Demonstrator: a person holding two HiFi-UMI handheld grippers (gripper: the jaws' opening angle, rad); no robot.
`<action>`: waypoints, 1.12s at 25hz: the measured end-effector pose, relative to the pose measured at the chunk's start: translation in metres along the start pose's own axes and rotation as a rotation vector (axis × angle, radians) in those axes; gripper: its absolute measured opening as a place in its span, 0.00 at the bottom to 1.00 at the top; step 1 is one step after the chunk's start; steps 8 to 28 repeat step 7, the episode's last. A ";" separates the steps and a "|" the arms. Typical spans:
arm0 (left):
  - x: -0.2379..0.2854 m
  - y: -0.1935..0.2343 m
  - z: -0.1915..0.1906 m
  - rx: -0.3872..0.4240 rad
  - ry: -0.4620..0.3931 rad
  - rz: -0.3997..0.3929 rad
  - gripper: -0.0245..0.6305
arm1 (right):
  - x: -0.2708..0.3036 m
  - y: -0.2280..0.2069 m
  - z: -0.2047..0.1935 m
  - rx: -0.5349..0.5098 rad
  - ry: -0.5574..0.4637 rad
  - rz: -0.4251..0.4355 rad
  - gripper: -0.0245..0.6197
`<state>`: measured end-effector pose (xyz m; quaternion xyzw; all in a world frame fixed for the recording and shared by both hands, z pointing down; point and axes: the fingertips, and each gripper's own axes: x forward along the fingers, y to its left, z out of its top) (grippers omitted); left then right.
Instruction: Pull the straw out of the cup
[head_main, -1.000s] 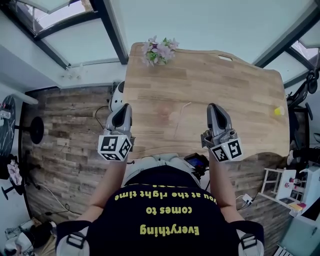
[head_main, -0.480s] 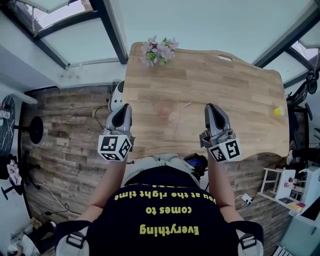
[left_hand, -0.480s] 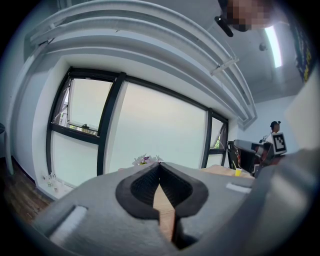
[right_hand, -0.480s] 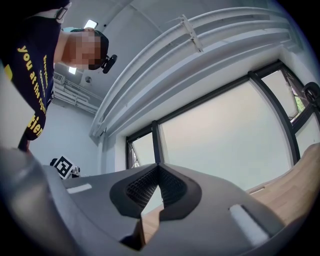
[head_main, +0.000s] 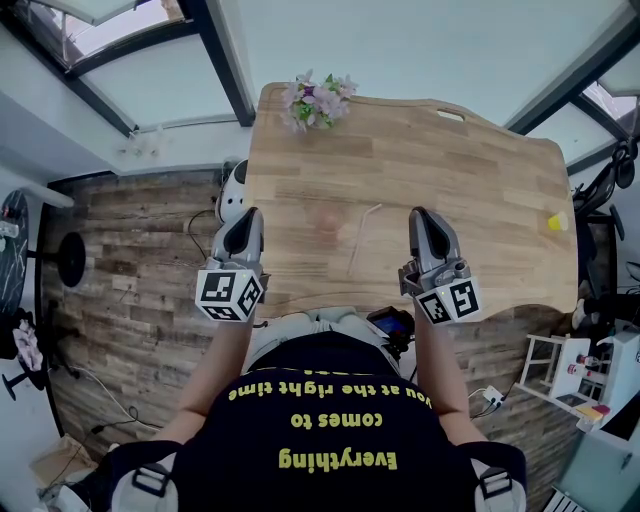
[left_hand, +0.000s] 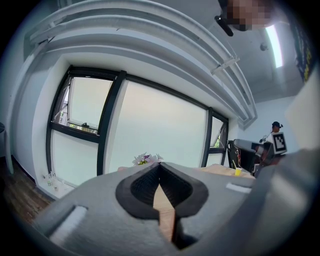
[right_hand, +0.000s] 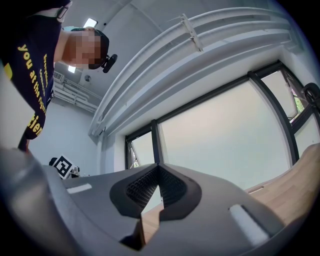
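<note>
Straw (head_main: 362, 240) lies flat on table (head_main: 480, 170), long axis 1-to-7 o'clock, at 9 o'clock from the nearer right gripper (head_main: 422, 214); left gripper (head_main: 250, 214) is farther off; both are closed and empty.

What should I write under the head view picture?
A straw lies on the table between left hand-held gripper and right hand-held gripper, both shut.
</note>
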<state>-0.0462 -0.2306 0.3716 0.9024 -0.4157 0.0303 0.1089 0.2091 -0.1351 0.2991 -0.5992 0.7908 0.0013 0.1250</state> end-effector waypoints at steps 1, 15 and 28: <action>0.001 0.000 0.000 0.000 0.001 0.000 0.04 | 0.000 0.000 0.000 0.000 0.001 -0.001 0.05; 0.003 0.002 -0.002 0.000 0.005 0.000 0.04 | 0.004 -0.001 -0.001 -0.004 0.001 0.000 0.05; 0.003 0.002 -0.002 0.000 0.005 0.000 0.04 | 0.004 -0.001 -0.001 -0.004 0.001 0.000 0.05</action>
